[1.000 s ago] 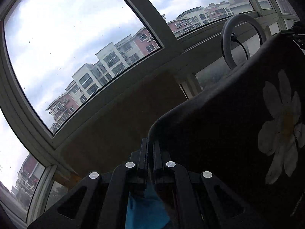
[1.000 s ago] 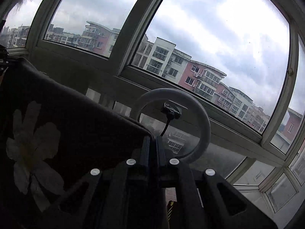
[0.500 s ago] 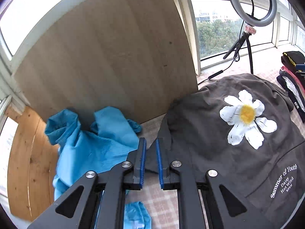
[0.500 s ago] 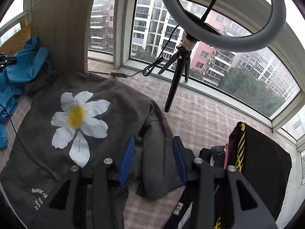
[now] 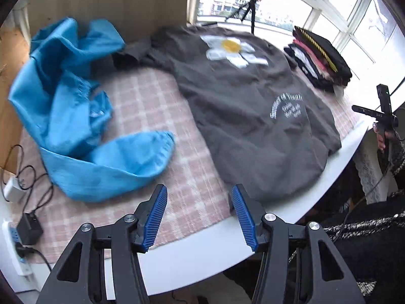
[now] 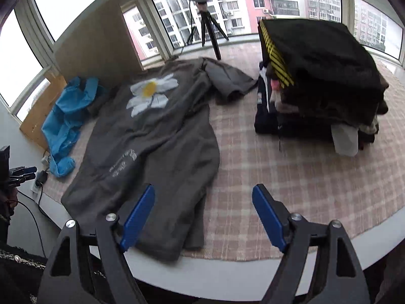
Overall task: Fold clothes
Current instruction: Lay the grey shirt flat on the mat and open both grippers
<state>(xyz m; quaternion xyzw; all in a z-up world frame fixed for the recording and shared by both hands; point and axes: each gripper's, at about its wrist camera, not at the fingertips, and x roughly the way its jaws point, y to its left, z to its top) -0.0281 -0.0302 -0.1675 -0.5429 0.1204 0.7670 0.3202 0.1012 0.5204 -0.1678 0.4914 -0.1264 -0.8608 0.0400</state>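
Now both grippers have let go of the grey T-shirt (image 5: 243, 106), which a second ago hung pinched between their shut fingers up in front of the windows. It lies spread on the checked cloth (image 5: 157, 106), daisy print up, ahead of both grippers. The left gripper (image 5: 200, 214) hangs with its fingers wide apart and nothing between them; the shirt's near hem lies just ahead and to its right. The right gripper (image 6: 202, 215) is spread wide too, empty, with the hem just ahead of its left finger and hanging slightly over the table's white edge (image 6: 227, 273).

So the lay-out step looks done, and the fold itself has not begun. One sleeve (image 6: 230, 78) lies spread out at the far end of the shirt, ahead of the right gripper; the other, far ahead of the left gripper, reaches towards the crumpled blue garment (image 5: 65, 106), which sits ahead and to that gripper's left. A stack of folded clothes (image 6: 321, 81) stands ahead and to the right of the right gripper, well apart from the shirt. The next move is likely taking one side or a sleeve and bringing it inward.
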